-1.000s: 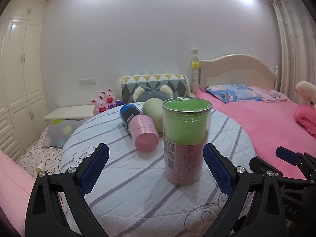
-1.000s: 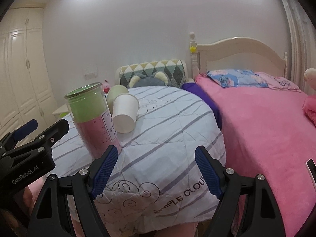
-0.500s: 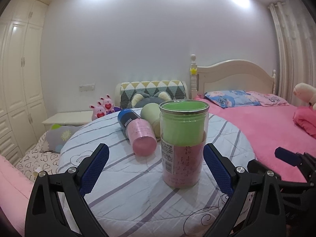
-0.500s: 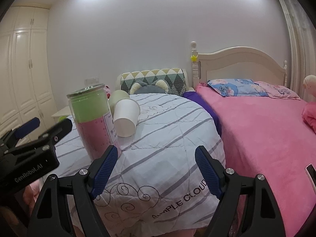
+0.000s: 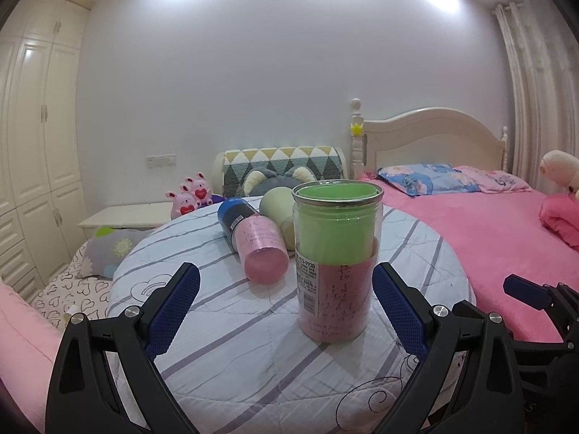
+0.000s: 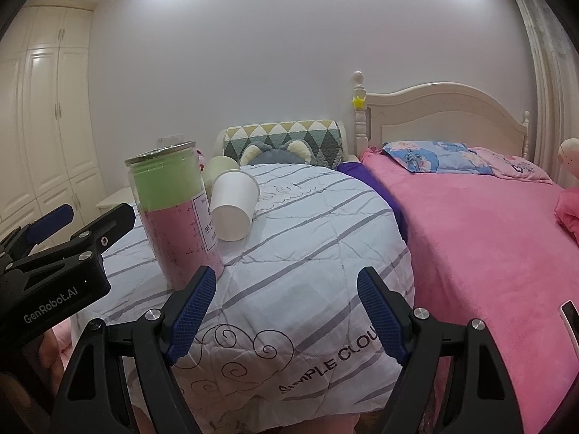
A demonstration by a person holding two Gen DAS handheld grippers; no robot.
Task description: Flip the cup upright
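A clear cup with a green upper and pink lower lining [image 5: 336,264] stands upright on the striped round table [image 5: 217,325]; it also shows in the right wrist view [image 6: 173,213]. My left gripper [image 5: 286,307] is open, its fingers wide to either side of the cup and a little nearer than it, not touching. My right gripper [image 6: 286,314] is open and empty, to the right of the cup. A pink bottle with a blue cap [image 5: 253,242] lies on its side behind the cup. A white paper cup [image 6: 233,206] lies on its side.
A pale green round object [image 5: 278,206] lies behind the bottle. A pink bed [image 5: 488,231] stands to the right, with a headboard and pillows. A patterned cushion [image 5: 282,166], plush toys [image 5: 190,195] and a white nightstand [image 5: 126,217] are behind the table.
Both grippers have tilted up slightly, so the table and cup sit lower in both views. Nothing on the table has moved.
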